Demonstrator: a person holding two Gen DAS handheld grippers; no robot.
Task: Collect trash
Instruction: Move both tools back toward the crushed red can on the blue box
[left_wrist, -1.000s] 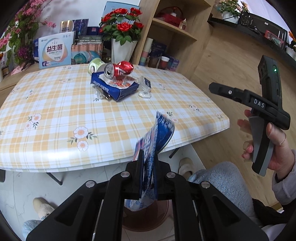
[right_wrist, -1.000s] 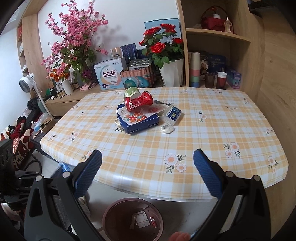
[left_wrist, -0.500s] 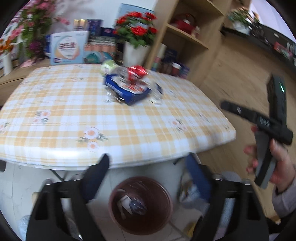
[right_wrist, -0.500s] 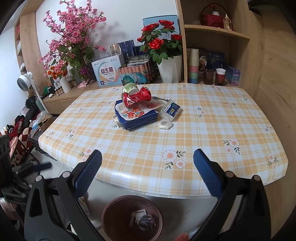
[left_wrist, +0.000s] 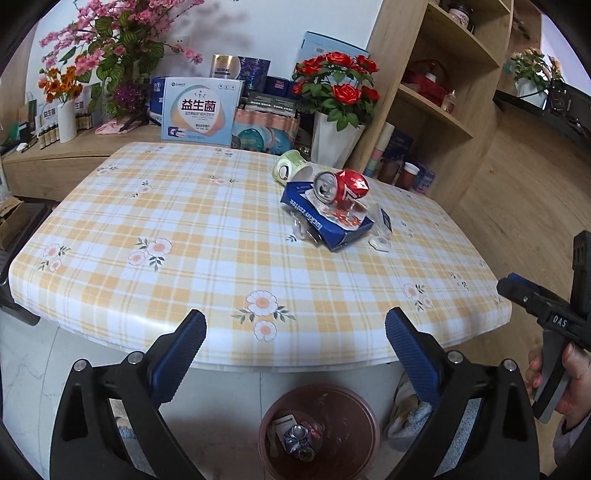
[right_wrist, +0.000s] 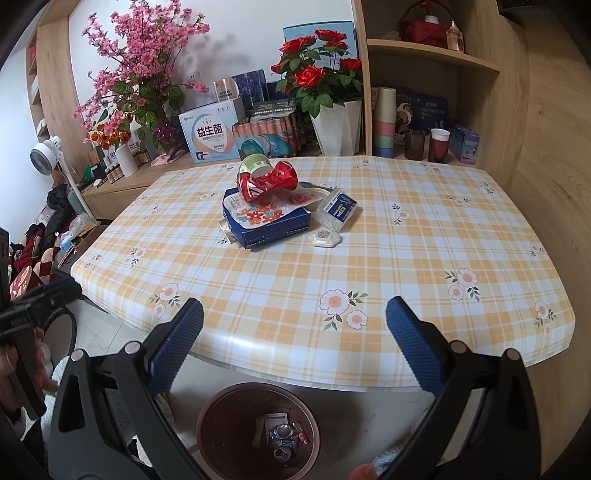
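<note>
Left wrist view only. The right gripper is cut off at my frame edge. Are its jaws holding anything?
Observer: No. The right gripper has its jaws wide apart with nothing between them. It looks over the table edge, with the bin below.
Operator: The clear thing right of the blue box is edge-on for me. What is it?
Observer: It's a clear plastic case lying flat beside the blue box, with a blue printed label on its top face.
</note>
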